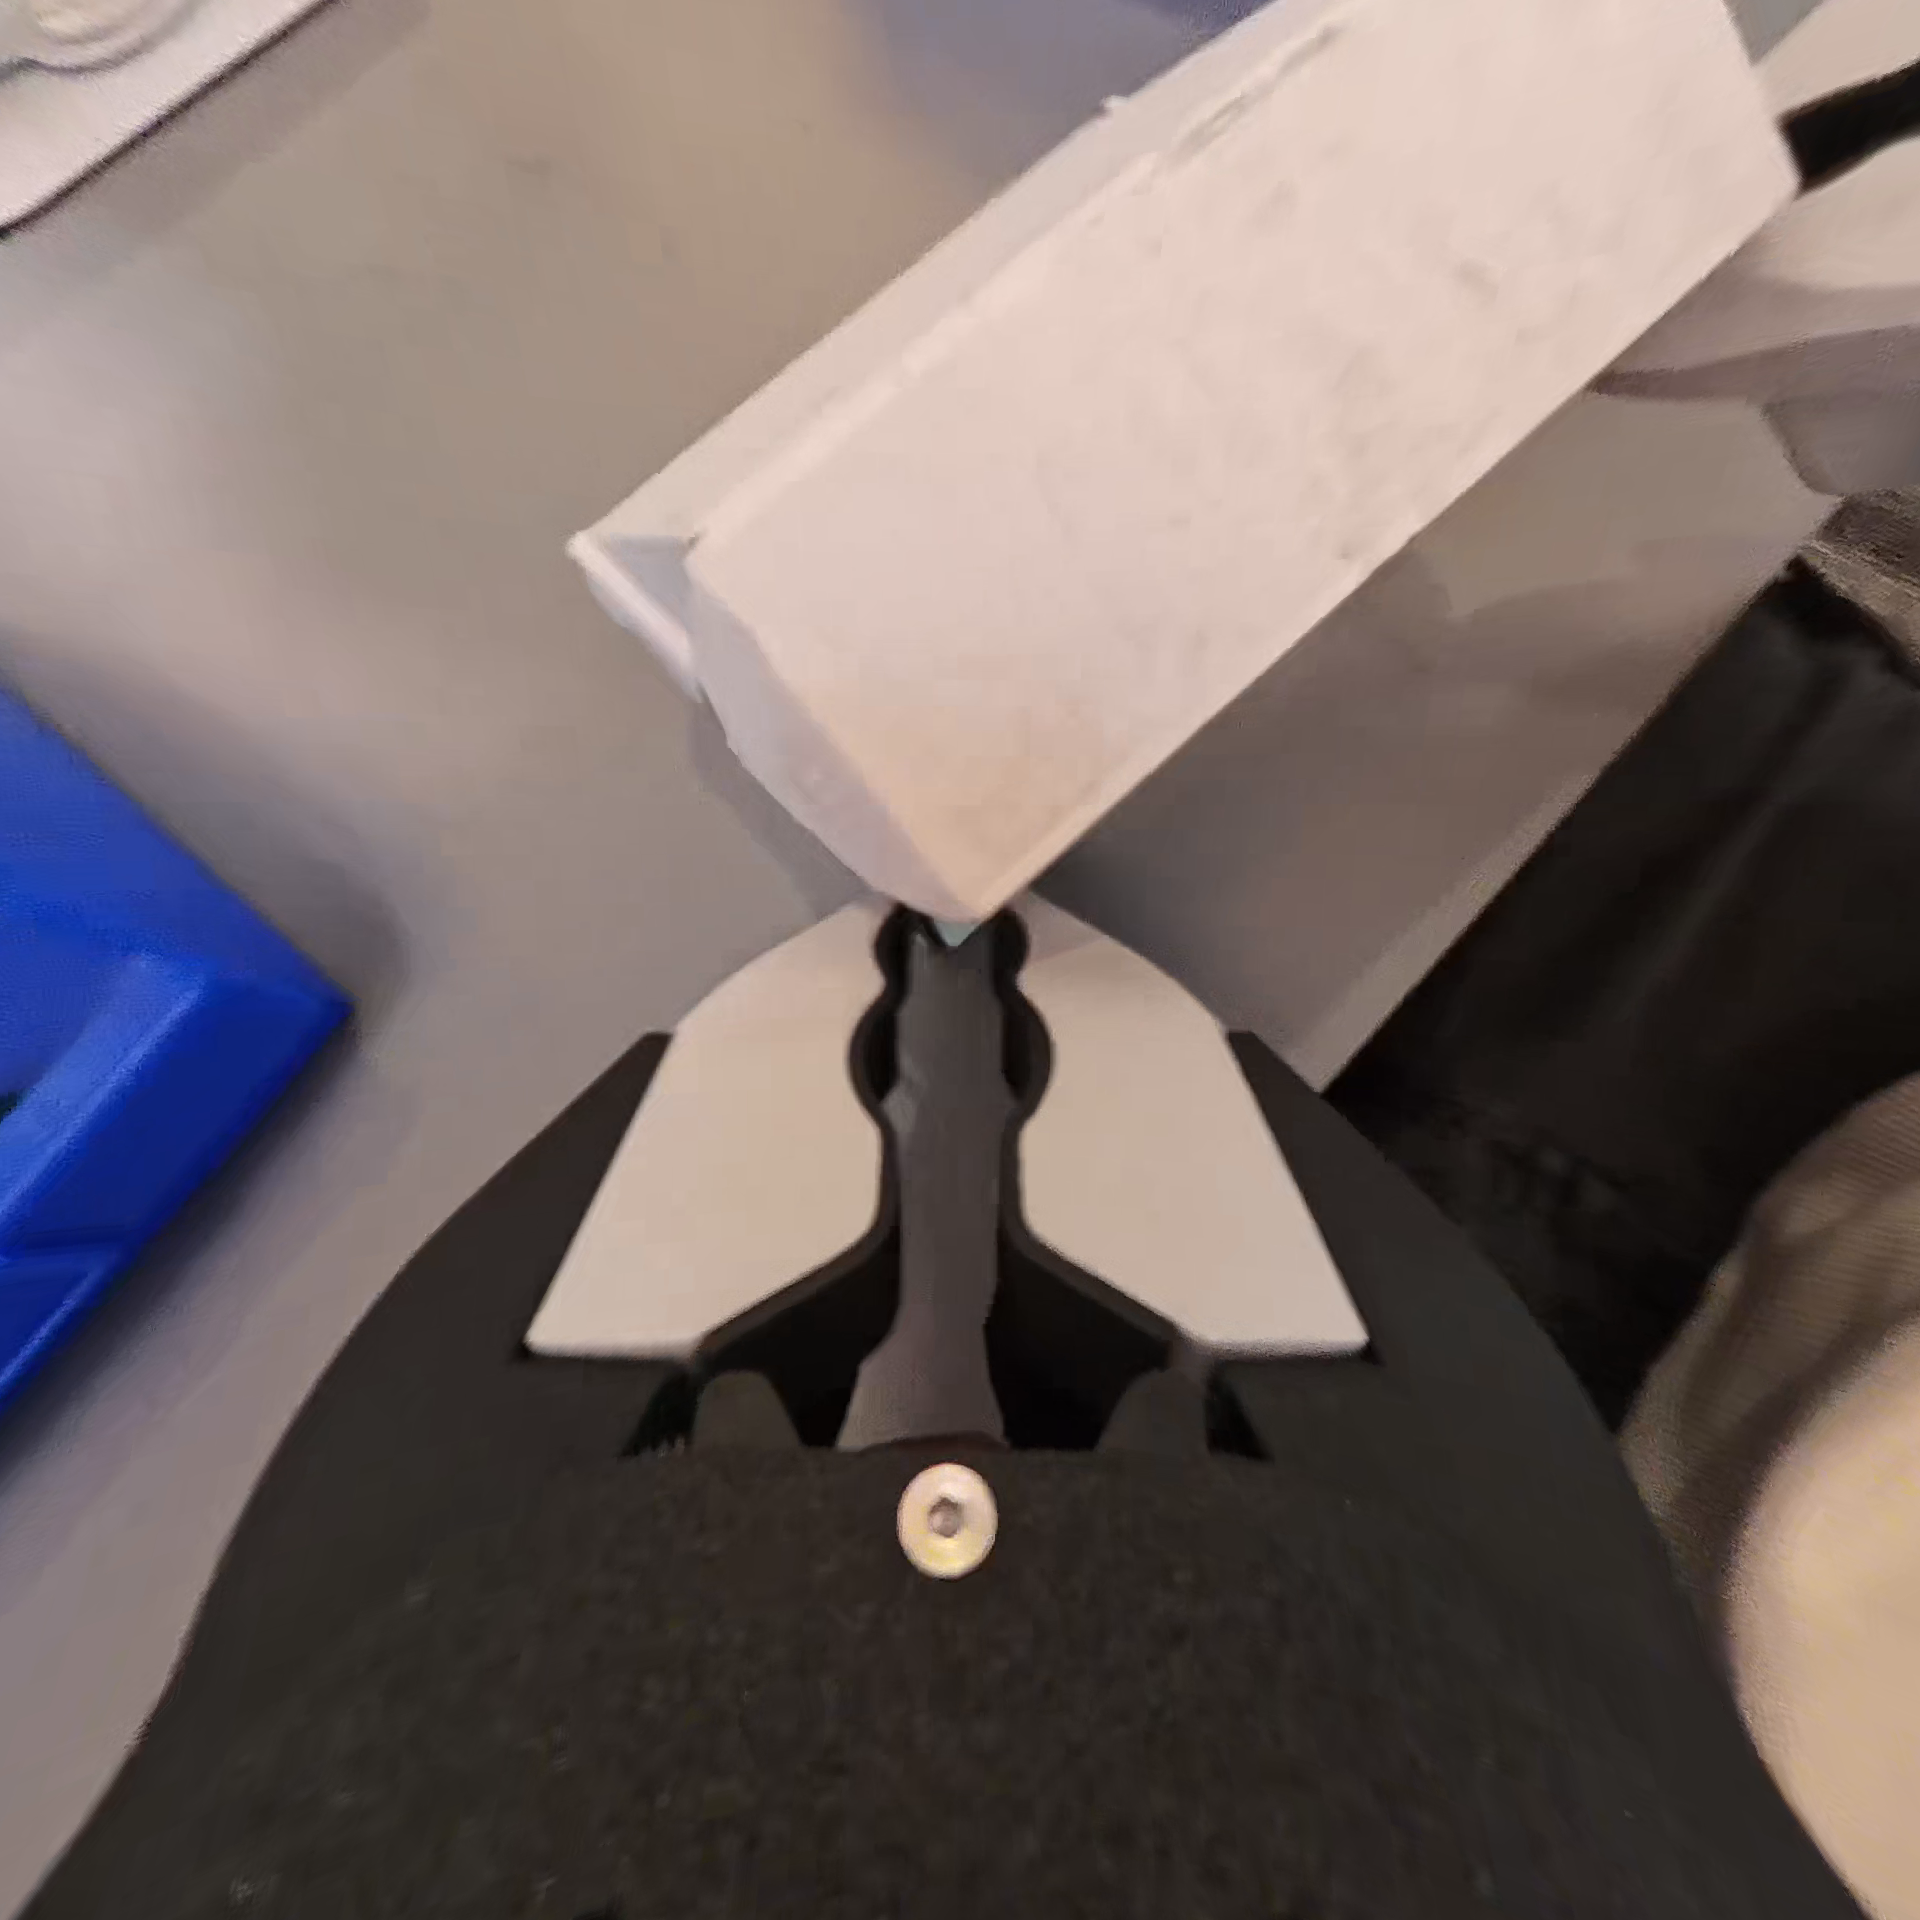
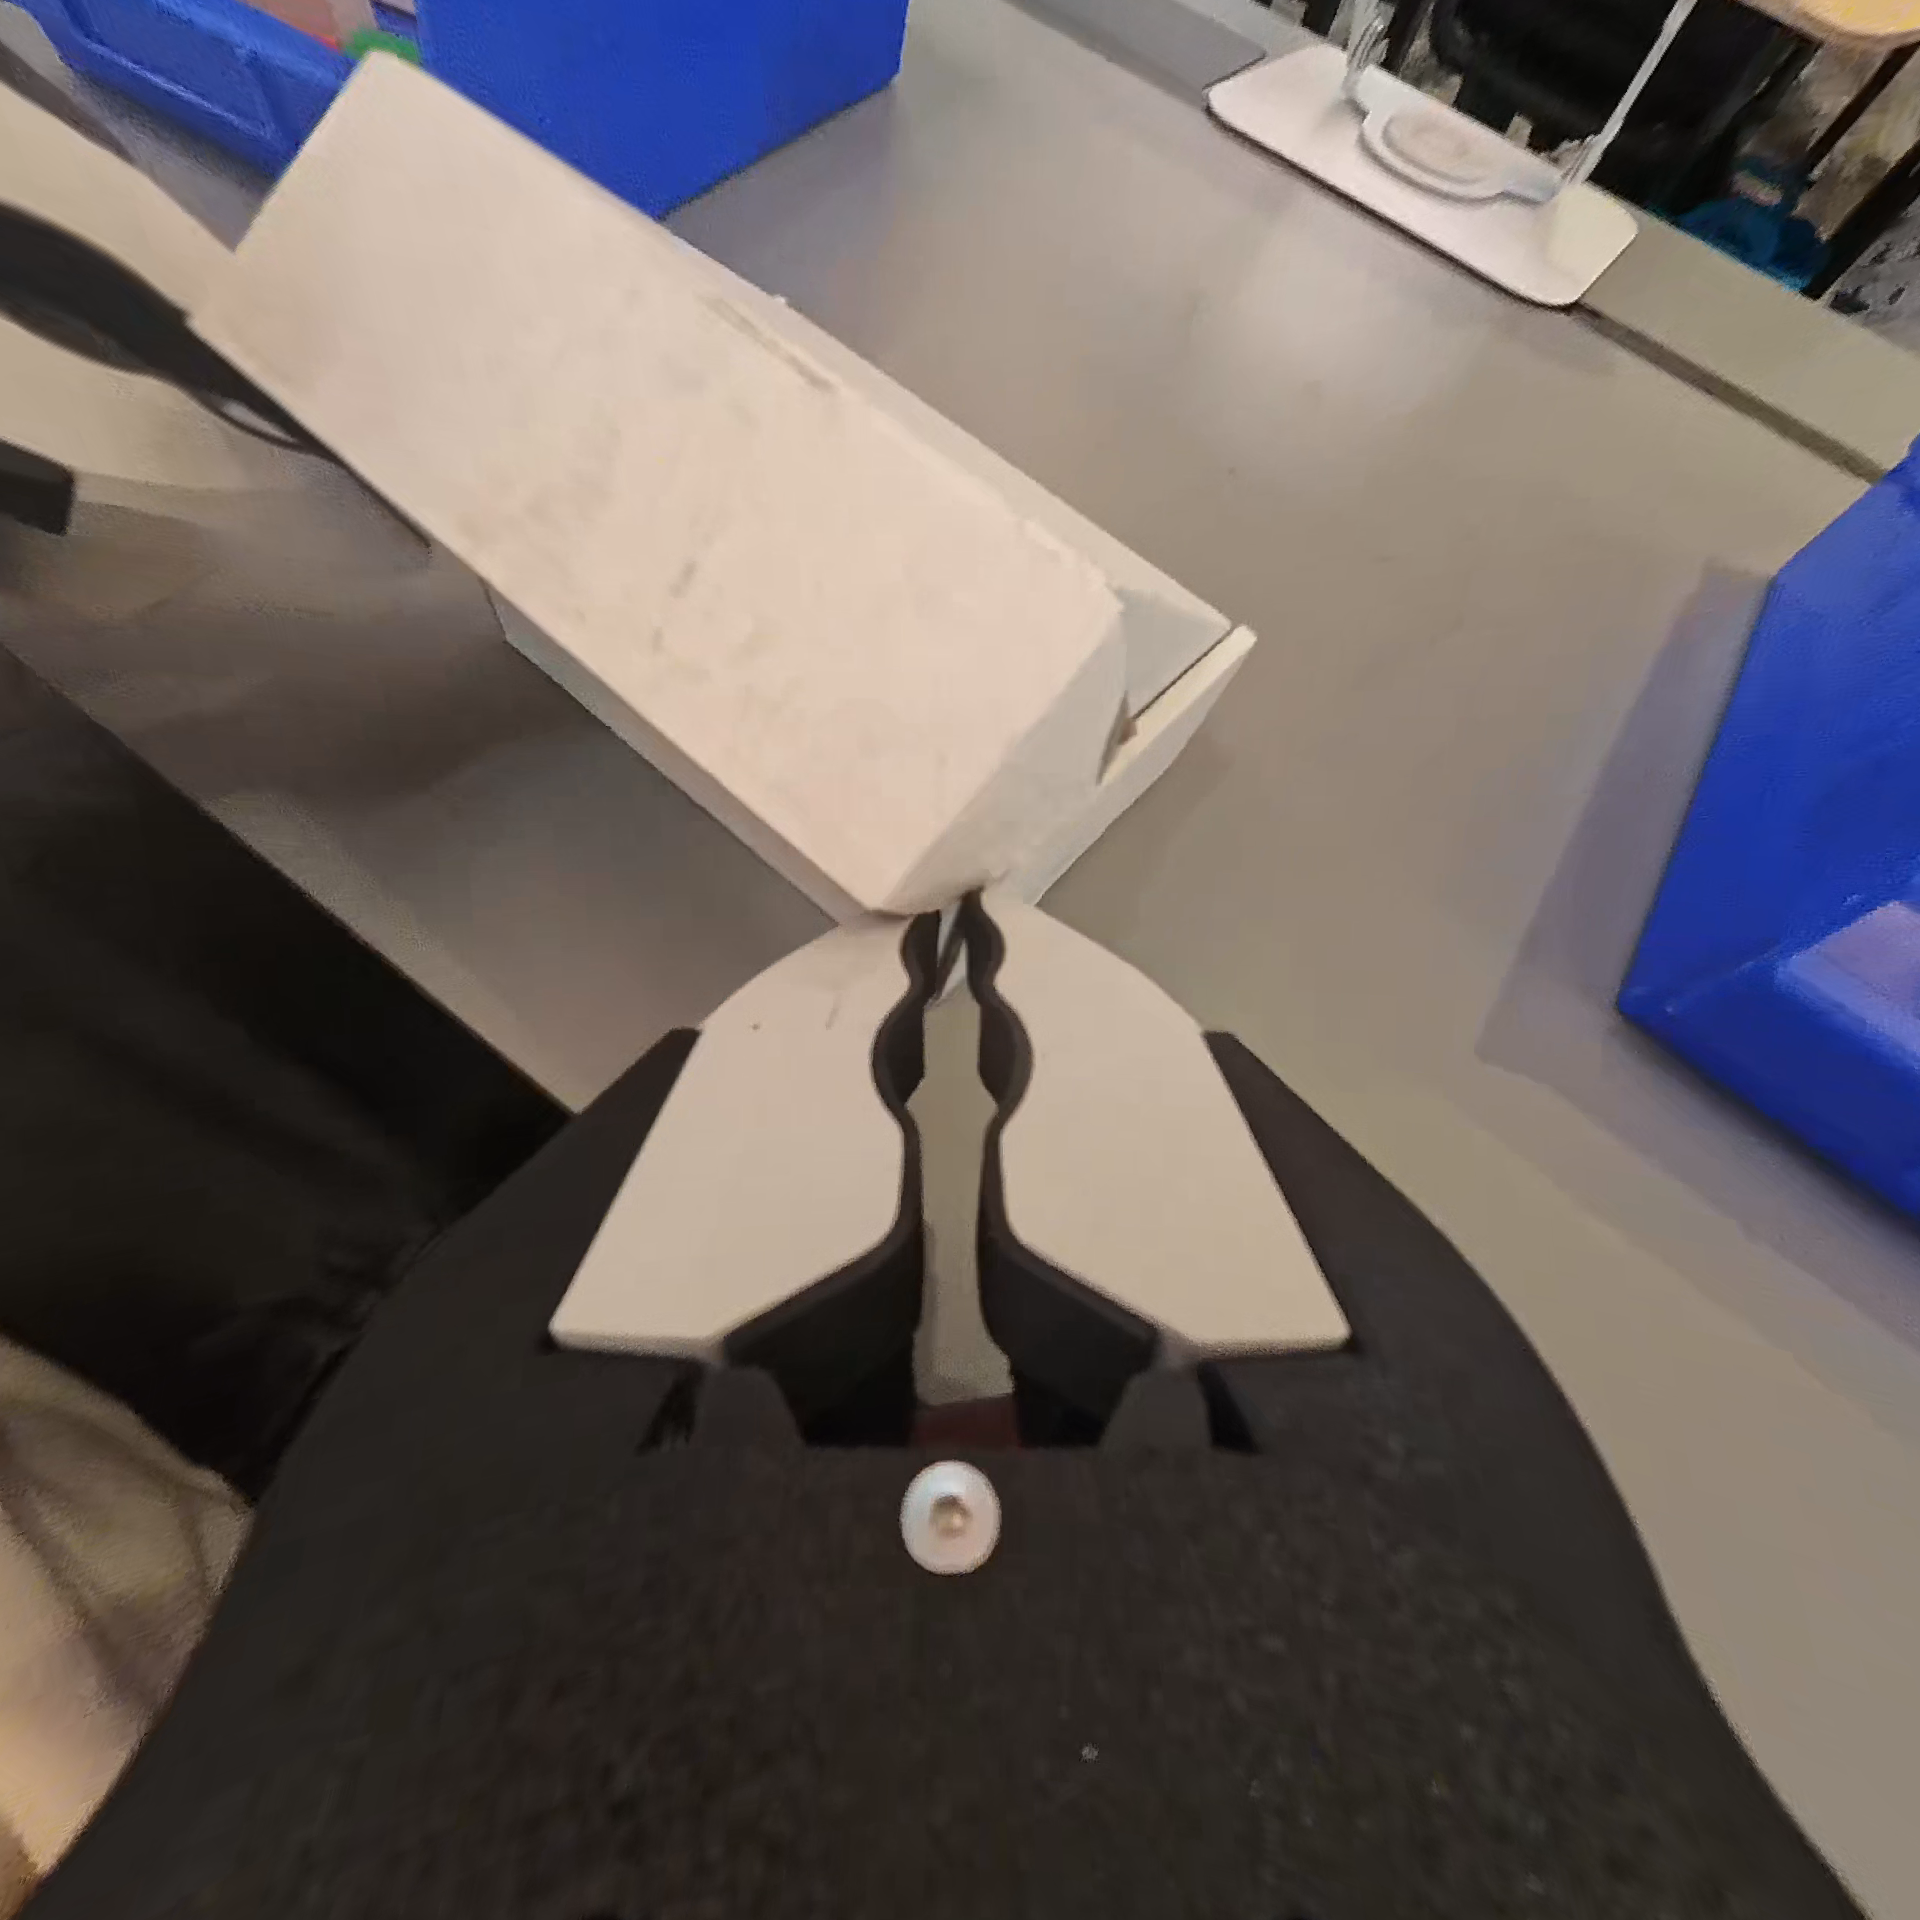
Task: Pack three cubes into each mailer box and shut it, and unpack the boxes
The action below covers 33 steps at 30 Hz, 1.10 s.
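The white mailer box (image 1: pixel 1143 447) hangs tilted above the grey table (image 1: pixel 343 436), pinched at opposite corners; the left gripper (image 1: pixel 951 940) is clenched on its near corner at 12 o'clock; the right gripper (image 2: pixel 951 925) likewise; blue bins (image 2: pixel 1787 831) at 3 o'clock; the box bears no readable writing

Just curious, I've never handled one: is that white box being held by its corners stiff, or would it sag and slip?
The box probably stays stiff: its faces look flat between both tongs. The thin pinched edges may crease or slip. Its flap gapes slightly, so it might spring open.
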Each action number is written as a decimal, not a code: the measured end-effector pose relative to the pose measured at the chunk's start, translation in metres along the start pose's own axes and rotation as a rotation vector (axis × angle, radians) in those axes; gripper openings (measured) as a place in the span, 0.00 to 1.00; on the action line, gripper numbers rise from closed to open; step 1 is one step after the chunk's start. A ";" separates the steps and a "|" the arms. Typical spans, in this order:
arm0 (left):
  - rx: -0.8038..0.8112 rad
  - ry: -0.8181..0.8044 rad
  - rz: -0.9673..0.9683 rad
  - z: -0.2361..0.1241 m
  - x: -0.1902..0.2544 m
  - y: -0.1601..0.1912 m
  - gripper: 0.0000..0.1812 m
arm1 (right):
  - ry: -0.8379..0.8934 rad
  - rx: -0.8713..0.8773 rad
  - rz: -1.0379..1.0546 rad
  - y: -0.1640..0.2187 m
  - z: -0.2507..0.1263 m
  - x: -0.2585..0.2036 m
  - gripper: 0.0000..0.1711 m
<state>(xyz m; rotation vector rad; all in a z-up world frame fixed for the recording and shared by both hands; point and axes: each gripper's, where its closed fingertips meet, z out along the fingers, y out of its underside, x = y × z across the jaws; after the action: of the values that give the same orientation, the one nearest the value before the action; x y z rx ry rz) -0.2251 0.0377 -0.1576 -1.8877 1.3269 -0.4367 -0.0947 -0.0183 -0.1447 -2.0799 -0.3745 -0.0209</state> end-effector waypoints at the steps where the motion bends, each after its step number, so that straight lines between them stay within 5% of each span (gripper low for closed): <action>1: 0.008 -0.026 -0.010 -0.002 -0.005 0.000 0.16 | 0.001 0.009 -0.003 0.000 0.001 0.000 0.04; 6: 0.069 -0.158 0.020 -0.007 -0.024 -0.007 0.37 | 0.087 0.054 -0.037 -0.006 -0.001 0.005 0.19; 9: 0.156 -0.169 0.077 -0.012 -0.021 -0.022 0.28 | 0.166 0.124 -0.096 -0.019 -0.008 0.008 0.19; 13: 0.215 -0.203 0.191 -0.020 -0.012 -0.039 0.06 | 0.226 0.157 -0.189 -0.028 -0.015 0.006 0.04; 24: 0.001 0.026 0.091 -0.001 0.015 0.002 0.04 | -0.068 -0.132 0.011 0.026 0.000 -0.012 0.02; 33: -0.024 0.083 0.067 0.017 0.011 0.005 0.06 | -0.091 -0.115 0.093 0.026 0.018 0.001 0.04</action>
<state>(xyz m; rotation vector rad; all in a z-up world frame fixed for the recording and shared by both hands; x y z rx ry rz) -0.2133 0.0339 -0.1740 -1.8560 1.4513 -0.4717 -0.0896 -0.0152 -0.1756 -2.2154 -0.3384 0.1099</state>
